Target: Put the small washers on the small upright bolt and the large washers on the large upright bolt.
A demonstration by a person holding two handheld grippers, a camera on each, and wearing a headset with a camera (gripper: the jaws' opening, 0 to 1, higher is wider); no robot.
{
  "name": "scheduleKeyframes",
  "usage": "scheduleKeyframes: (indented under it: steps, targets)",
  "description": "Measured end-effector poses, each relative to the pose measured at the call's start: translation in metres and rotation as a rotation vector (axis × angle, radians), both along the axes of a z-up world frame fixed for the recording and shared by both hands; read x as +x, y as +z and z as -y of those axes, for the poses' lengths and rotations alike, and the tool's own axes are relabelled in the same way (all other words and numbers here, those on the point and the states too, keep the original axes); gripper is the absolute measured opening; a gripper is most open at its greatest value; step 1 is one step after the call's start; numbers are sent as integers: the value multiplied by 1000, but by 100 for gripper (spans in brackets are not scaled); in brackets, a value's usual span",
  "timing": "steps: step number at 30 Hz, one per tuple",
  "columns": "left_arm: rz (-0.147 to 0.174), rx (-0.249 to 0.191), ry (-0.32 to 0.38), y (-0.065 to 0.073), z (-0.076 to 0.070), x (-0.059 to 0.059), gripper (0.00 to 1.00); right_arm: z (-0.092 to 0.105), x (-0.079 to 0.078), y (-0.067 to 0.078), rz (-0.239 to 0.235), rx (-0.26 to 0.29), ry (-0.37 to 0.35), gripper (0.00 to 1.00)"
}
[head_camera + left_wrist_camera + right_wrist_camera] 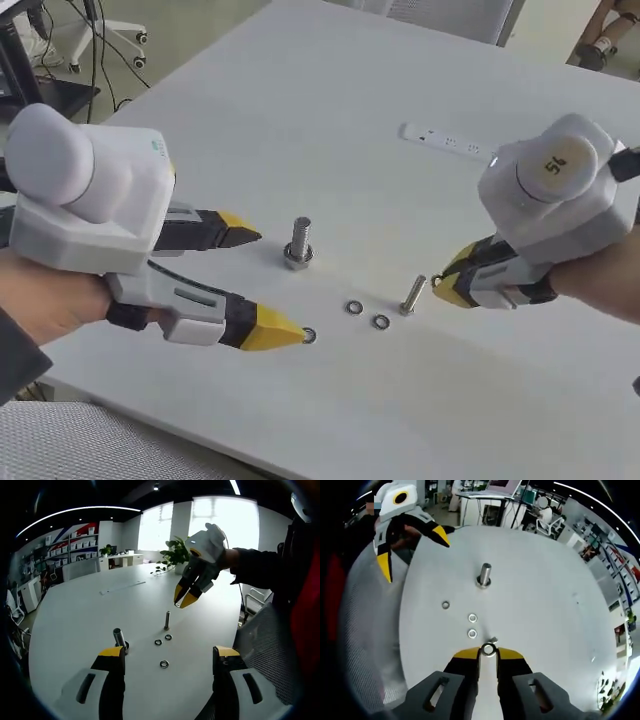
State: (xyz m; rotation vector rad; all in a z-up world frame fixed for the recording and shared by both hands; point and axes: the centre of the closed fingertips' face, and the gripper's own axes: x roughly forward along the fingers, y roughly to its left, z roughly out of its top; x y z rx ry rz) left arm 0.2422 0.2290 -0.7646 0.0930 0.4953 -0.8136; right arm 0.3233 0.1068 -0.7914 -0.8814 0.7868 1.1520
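Looking over the person's shoulder, the left tongs (pixel 268 285) are spread wide and hold nothing. They sit low over the desk (pixel 300 100) toward its near edge, with the lower yellow tip just beside a lone washer (pixel 309 335). The right tongs (pixel 438 286) are all but closed close to the top of the small bolt (pixel 412 295), though from this angle I can't see what they pinch. The right gripper view shows it: a pinched washer (pixel 489 650) sits between the yellow tips, and the small bolt pokes out just beyond them.

The left gripper view shows the height, with the right tongs hanging above the small bolt and apart from it. That view also takes in shelves, bright windows and a potted plant (pixel 172 555) past the desk's far edge.

The large bolt (pixel 298 243) stands head down between the left tongs and the small bolt. A pair of washers (pixel 354 307) lies flat between the two bolts, nearer the small one.

A round yellow sticker (pixel 555 163) on the right gripper reads "56". A green mark on the left gripper is too small to read. A white power strip (pixel 445 140) lies toward the far edge.
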Motion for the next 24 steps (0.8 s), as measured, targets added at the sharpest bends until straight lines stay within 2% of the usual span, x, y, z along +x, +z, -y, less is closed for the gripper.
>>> scheduleKeyframes:
  steps: [8,24]
  targets:
    - [-4,0,5,-1,-1,0,71,-10,10,-2,11,-30,37,13]
    - [-12,-3,10,-3,-3,0,70,-11,14,-20,-34,-99,71,13]
